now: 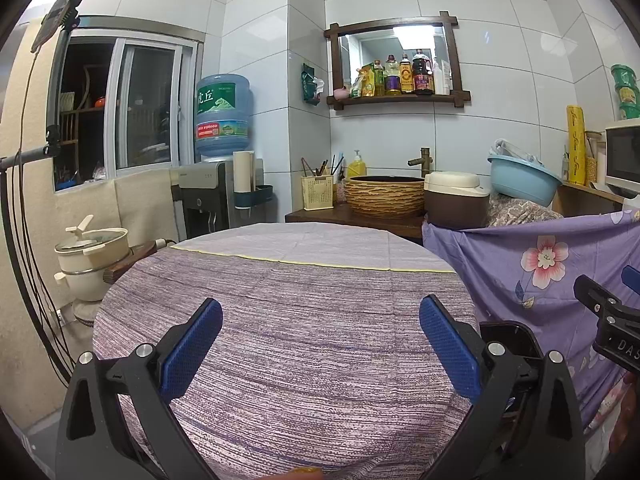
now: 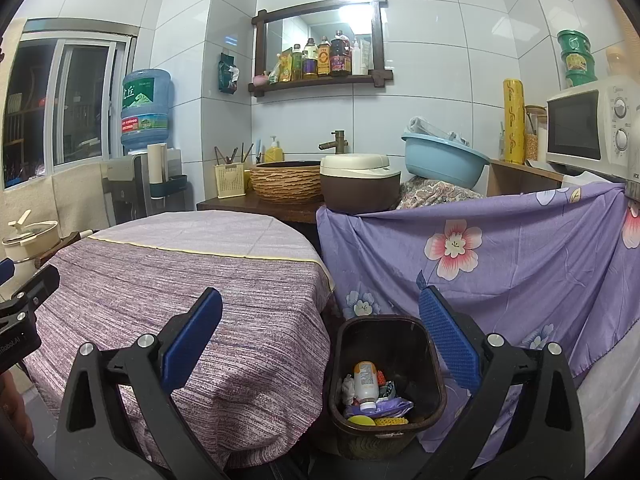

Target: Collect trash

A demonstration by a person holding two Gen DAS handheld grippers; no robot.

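Right wrist view: the trash bin, a dark brown plastic container with a rolled rim, stands on the floor between the round table draped in striped purple cloth and the floral purple sheet hung over the furniture to the right. Inside lie a small white bottle with an orange label, a crumpled purple wrapper, something yellow near the front wall, and scraps too small to identify. Judged from these contents, the trash is light: the bottle is probably stiff and smooth, so best taken across its body; the wrapper is soft and crushable and would yield wherever it is pinched. The bin itself looks rigid and thin-walled, and its rim offers the likeliest hold if it must be shifted. The right gripper hovers above the bin's near edge with its blue-padded fingers spread wide, holding and touching nothing. Left wrist view: the left gripper hangs over the tabletop, its fingers likewise wide apart and empty; no loose trash shows on the cloth, apart from a small yellowish sliver at the bottom edge of this view that cannot be identified. The bin's dark rim is partly visible behind the right-hand finger. On that evidence, collection appears largely complete.
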